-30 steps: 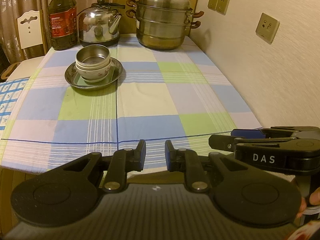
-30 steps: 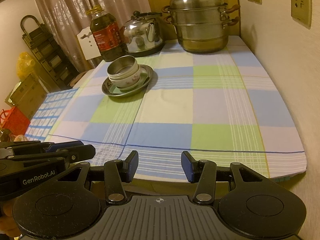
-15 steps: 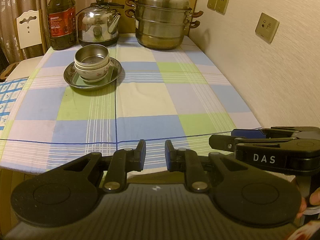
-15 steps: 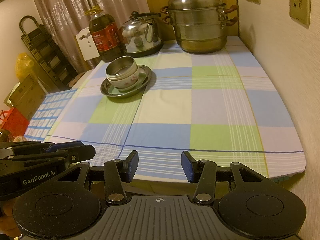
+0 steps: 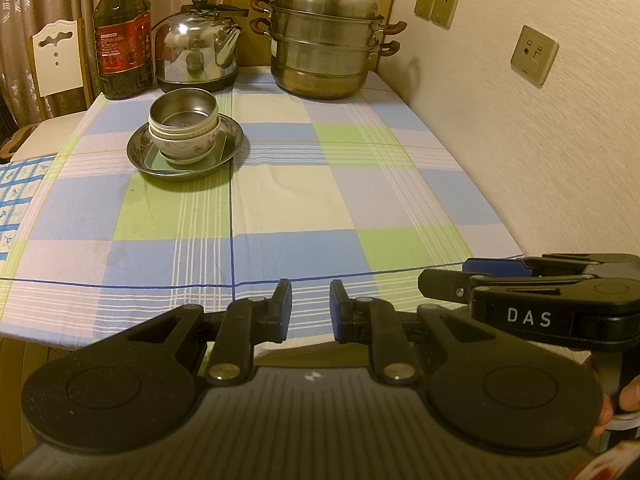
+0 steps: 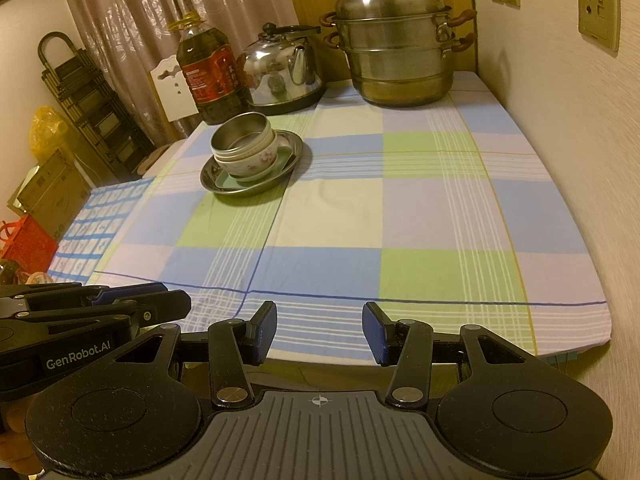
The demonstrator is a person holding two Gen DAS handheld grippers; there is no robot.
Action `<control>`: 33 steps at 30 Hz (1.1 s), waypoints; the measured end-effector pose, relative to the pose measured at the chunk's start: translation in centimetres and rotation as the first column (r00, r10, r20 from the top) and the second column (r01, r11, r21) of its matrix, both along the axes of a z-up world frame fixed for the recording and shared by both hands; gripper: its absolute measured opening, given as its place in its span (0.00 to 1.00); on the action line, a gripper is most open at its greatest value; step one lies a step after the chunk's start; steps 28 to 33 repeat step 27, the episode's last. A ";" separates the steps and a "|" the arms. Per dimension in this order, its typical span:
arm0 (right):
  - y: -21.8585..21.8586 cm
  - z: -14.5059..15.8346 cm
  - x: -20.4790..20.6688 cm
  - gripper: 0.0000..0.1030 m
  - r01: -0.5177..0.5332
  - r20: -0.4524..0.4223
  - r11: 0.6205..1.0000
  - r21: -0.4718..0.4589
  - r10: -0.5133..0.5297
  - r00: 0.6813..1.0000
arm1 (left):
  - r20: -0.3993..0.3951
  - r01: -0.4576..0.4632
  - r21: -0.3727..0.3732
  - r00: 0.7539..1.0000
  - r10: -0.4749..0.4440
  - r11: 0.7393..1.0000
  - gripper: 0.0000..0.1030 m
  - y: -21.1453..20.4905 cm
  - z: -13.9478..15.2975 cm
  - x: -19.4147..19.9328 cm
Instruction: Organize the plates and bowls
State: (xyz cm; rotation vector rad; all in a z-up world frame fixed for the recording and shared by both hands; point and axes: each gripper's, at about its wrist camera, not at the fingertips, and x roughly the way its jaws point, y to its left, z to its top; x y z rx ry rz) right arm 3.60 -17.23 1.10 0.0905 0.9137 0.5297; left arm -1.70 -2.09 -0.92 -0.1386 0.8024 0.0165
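A steel bowl (image 5: 184,114) sits nested in white flowered bowls (image 5: 188,146), on a small green plate (image 5: 222,154) inside a round steel plate (image 5: 140,152), at the table's far left. The stack also shows in the right wrist view (image 6: 244,140). My left gripper (image 5: 310,310) is empty at the table's near edge, its jaws a narrow gap apart. My right gripper (image 6: 320,330) is open and empty at the near edge, far from the stack. Each gripper shows in the other's view, the right one (image 5: 448,280) and the left one (image 6: 176,306).
A checked cloth (image 5: 320,200) covers the table. A steel steamer pot (image 5: 326,40), a kettle (image 5: 196,56) and an oil bottle (image 5: 122,36) stand along the back. A wall (image 5: 540,140) with sockets runs along the right. A chair (image 5: 56,60) stands at the left.
Both views have shifted slightly backward from the table. The stack has not moved and the grippers keep the same openings.
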 end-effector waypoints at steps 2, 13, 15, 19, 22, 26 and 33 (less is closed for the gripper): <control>0.0 0.0 0.0 0.46 0.000 0.000 1.000 0.000 0.000 1.000 | -0.001 -0.001 0.000 1.000 0.001 1.000 0.17 0.0 0.0 0.0; 0.0 0.0 0.0 0.46 -0.001 0.000 1.000 0.000 0.001 1.000 | 0.000 -0.002 -0.001 1.000 0.002 1.000 0.17 -0.1 0.0 0.1; 0.0 0.0 0.0 0.46 -0.001 0.000 1.000 0.000 0.001 1.000 | 0.001 -0.001 0.000 1.000 0.001 1.000 0.17 -0.1 0.0 0.0; -0.1 0.0 0.0 0.46 -0.001 0.001 1.000 0.000 0.001 1.000 | 0.002 0.002 -0.001 1.000 -0.002 1.000 0.17 -0.3 -0.1 0.1; -0.1 -0.1 0.2 0.46 0.000 0.001 1.000 0.000 0.000 1.000 | 0.005 0.001 0.005 1.000 -0.001 1.000 0.17 -0.3 -0.1 0.1; -0.1 0.0 0.1 0.46 -0.001 0.001 1.000 0.000 0.001 1.000 | 0.007 -0.009 0.006 1.000 0.009 1.000 0.18 -0.4 -0.1 0.2; -0.1 0.0 0.1 0.46 0.000 0.001 1.000 0.001 0.000 1.000 | 0.005 -0.013 0.007 1.000 0.013 1.000 0.20 -0.5 -0.1 0.3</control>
